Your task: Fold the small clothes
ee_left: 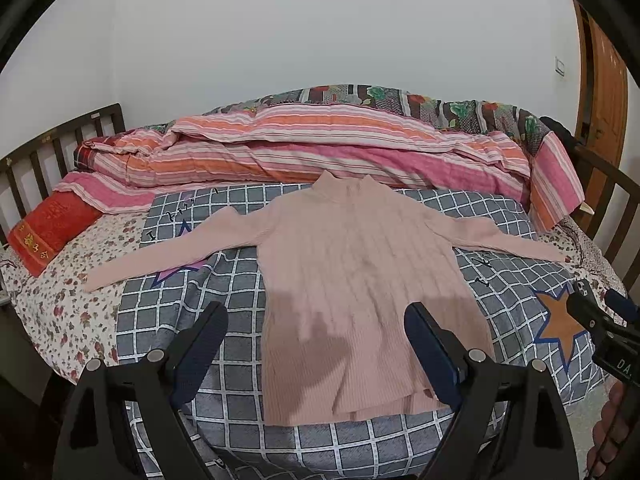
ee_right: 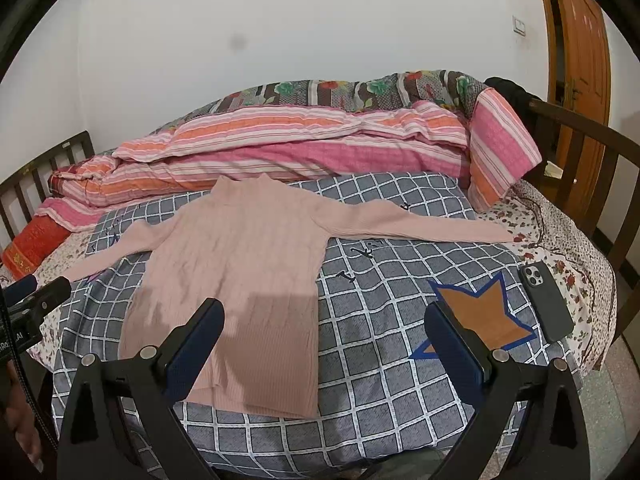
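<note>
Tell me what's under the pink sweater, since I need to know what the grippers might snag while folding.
The pink sweater lies flat on a grey checked blanket with star patches; its sleeve ends reach the floral sheet. Anything directly beneath the body is covered.

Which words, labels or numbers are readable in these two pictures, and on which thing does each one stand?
"DA": white letters on the right gripper's black body, cut off at the picture's edge.
"RRo" and "AI": white letters on the left gripper's body; the middle is hidden.
Gold marks on the red pillow: too blurred to read.
Black marks on the checked blanket: not readable.
Phone, sweater: no text seen.
</note>
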